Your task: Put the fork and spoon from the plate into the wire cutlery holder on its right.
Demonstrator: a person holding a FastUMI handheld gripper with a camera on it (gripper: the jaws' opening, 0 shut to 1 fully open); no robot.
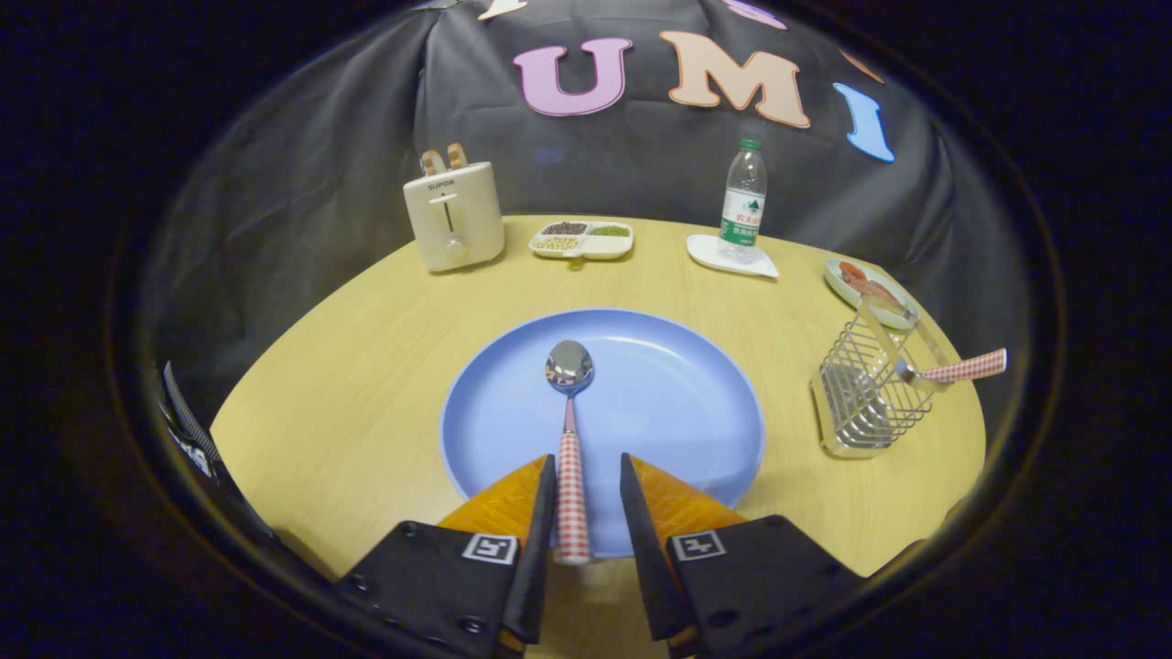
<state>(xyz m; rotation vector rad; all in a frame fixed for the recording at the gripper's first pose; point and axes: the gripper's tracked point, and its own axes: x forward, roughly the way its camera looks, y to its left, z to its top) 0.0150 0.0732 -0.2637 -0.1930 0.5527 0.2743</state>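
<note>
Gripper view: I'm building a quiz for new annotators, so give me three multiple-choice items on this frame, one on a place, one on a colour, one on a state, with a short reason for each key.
1. Where does the spoon lie?
A. on the plate, handle between the fingers
B. in the wire cutlery holder
C. beside the toaster

2. What colour is the plate?
A. white
B. blue
C. green

3. How do the tongs stand?
A. shut on the spoon
B. shut on nothing
C. open around the spoon's handle

Key: 1 A, the bowl rests mid-plate and the checked handle runs back between the fingers. 2 B, the plate is light blue on the wooden table. 3 C, a gap shows between the handle and the right finger.
</note>
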